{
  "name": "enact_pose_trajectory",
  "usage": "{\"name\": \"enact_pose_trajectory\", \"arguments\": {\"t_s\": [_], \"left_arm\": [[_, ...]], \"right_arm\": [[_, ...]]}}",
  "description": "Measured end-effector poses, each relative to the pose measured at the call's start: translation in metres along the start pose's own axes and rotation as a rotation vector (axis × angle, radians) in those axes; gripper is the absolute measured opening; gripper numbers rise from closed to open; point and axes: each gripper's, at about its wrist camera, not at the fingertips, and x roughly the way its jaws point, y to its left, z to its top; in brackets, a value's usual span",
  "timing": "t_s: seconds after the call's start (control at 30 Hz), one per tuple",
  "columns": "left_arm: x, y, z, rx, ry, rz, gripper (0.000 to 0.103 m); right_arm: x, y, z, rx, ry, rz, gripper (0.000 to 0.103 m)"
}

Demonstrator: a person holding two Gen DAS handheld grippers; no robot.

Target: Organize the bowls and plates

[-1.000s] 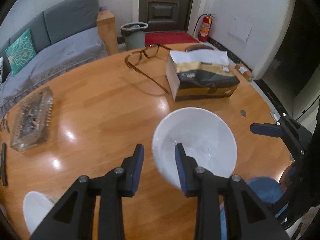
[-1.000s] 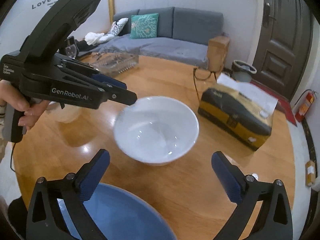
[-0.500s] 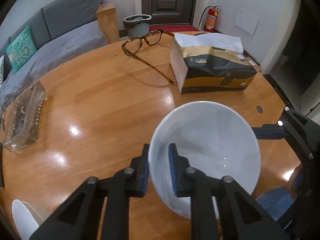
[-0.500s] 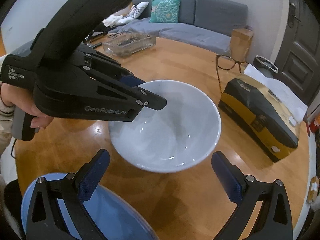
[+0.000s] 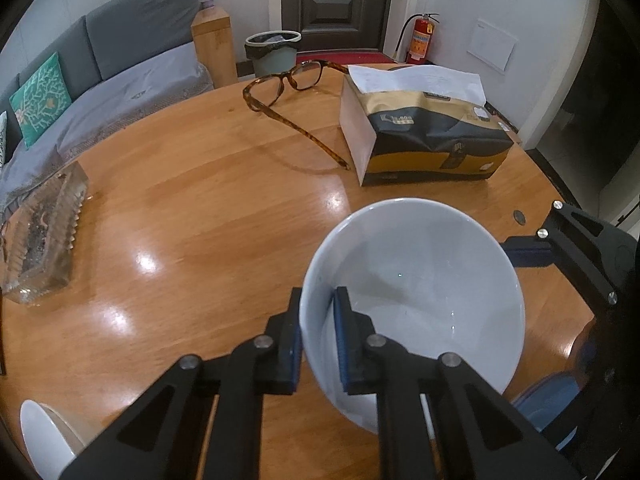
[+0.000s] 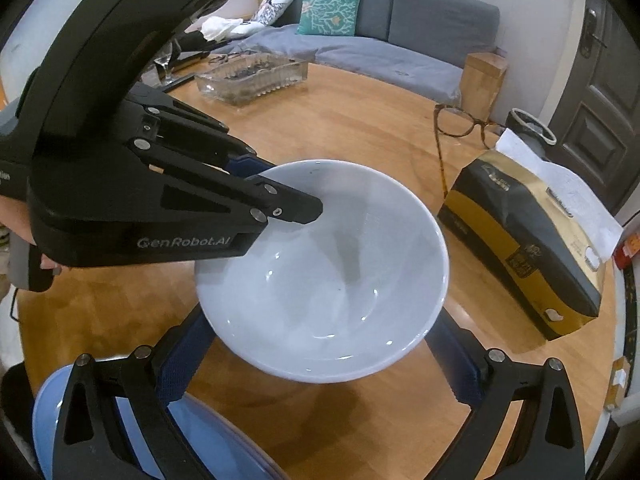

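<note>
At the near edge of the round, glossy wooden table (image 5: 208,208) lies a smooth light-blue plate (image 6: 224,452), partly under the right gripper (image 6: 320,356), whose blue-padded jaws stand wide on either side of the white bowl (image 6: 324,272) without clearly pressing it. The bowl is glazed ceramic, round and deep, mouth upward and slightly tipped; being circular, it shows no long axis. The left gripper (image 5: 318,336) is clamped on the bowl's rim, one ribbed blue pad inside the wall and one outside. Its black plastic body reads "GenRobot.AI". A second white dish (image 5: 44,440) peeks in at the near left edge. Beyond the bowl lies a soft black-and-gold tissue pack (image 5: 424,140) with a white sheet sticking out; its print is too small to read. Tortoiseshell glasses (image 5: 296,88) rest beside it, and a ridged clear glass tray (image 5: 40,232) sits well to the left.
</note>
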Motion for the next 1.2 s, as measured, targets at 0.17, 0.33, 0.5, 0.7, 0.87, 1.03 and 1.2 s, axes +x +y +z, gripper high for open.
{"name": "enact_pose_trajectory", "arguments": {"t_s": [0.17, 0.33, 0.5, 0.7, 0.87, 1.03, 1.2], "left_arm": [[-0.010, -0.001, -0.001, 0.003, -0.009, -0.013, 0.011], [-0.030, -0.003, -0.001, 0.021, -0.035, -0.004, 0.011], [-0.056, -0.002, -0.001, 0.027, -0.065, 0.001, 0.011], [-0.086, 0.005, -0.004, 0.025, -0.103, 0.016, 0.011], [-0.107, 0.020, -0.011, 0.008, -0.123, 0.031, 0.011], [-0.125, 0.040, -0.021, -0.022, -0.140, 0.050, 0.011], [-0.143, 0.062, -0.035, -0.051, -0.153, 0.065, 0.011]], "right_arm": [[-0.003, 0.002, -0.001, 0.019, -0.003, 0.010, 0.097], [-0.019, 0.014, 0.000, -0.003, -0.022, -0.023, 0.097], [-0.039, 0.026, 0.007, -0.013, -0.056, -0.035, 0.097], [-0.056, 0.044, 0.019, -0.034, -0.083, -0.049, 0.097], [-0.066, 0.061, 0.030, -0.053, -0.105, -0.051, 0.097], [-0.072, 0.082, 0.044, -0.068, -0.138, -0.038, 0.097], [-0.070, 0.108, 0.061, -0.095, -0.149, -0.020, 0.097]]}}
